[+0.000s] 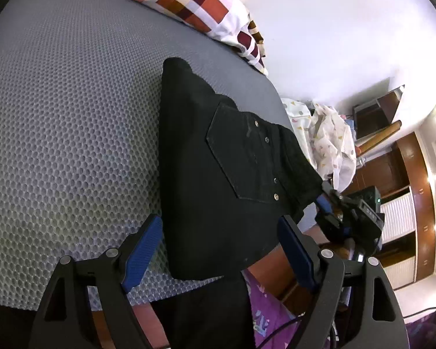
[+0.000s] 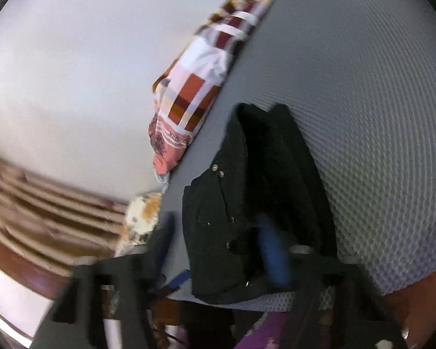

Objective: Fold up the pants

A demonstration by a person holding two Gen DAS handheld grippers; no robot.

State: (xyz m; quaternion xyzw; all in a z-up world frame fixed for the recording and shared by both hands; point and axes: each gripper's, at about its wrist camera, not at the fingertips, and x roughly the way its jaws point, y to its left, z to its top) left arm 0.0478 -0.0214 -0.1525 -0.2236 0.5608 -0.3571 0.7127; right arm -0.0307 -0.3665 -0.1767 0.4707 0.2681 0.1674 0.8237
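Note:
Black pants (image 1: 218, 174), folded into a long stack with a riveted back pocket on top, lie on the grey mesh mattress (image 1: 72, 116) near its edge. My left gripper (image 1: 221, 250) is open, its blue pads on either side of the near end of the stack and not pressing on it. At the waistband corner, my right gripper (image 1: 327, 196) pinches the fabric edge. The right wrist view is blurred. There the pants (image 2: 218, 203) sit between the fingers of the right gripper (image 2: 218, 232), with one blue pad (image 2: 271, 250) against the cloth.
A pillow with a red and brown check pattern (image 1: 203, 3) lies at the far edge of the mattress by the white wall. A white printed cloth (image 1: 331, 133) is heaped beyond the bed's right edge, in front of wooden cabinets (image 1: 392, 174). Purple clothing (image 1: 264, 314) shows below.

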